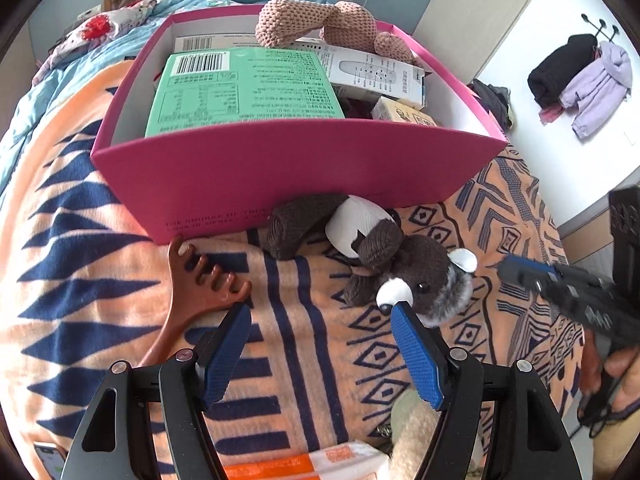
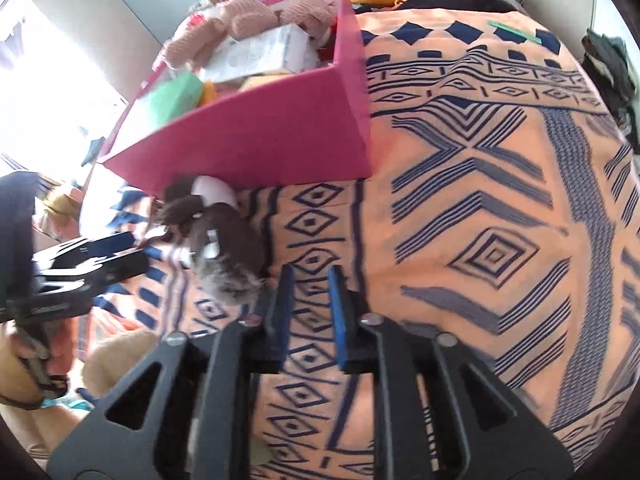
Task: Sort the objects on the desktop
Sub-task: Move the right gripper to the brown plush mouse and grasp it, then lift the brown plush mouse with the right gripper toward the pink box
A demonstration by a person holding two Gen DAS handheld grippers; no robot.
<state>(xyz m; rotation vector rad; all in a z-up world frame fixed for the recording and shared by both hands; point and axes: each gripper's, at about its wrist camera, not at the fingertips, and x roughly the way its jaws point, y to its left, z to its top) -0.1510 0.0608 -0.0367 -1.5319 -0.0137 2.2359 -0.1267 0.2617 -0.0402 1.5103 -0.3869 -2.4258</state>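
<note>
1. Your left gripper (image 1: pixel 322 310) hangs with its jaws wide open and nothing between them, just over the blanket (image 1: pixel 100 320) on the bed. The brown plush mouse (image 1: pixel 416 280) lies against the near wall of the pink box (image 1: pixel 280 176), its snout touching your right-hand blue pad. If you close now you will likely pinch only the snout or push the toy aside, not grip it.

2. The brown plastic scratcher (image 1: pixel 200 292) lies just beside your left-hand pad, its tines toward the box. A sideways drift could catch the handle and drag it along the blanket.

3. Your right gripper (image 2: pixel 310 280) has its jaws narrowed but not shut, with only blanket between them. It sits close beside the mouse, and in the left view it reaches in toward the same toy. Both tools going for the mouse could collide.

4. The box is already full: a green carton (image 1: pixel 244 92), a white carton (image 1: pixel 372 68) and a pink knitted toy (image 1: pixel 320 22) on top. Anything dropped on that heap may slide off over the rim.

5. The blanket is soft and loose; jaws pressed low could gather fabric with the toy.
</note>
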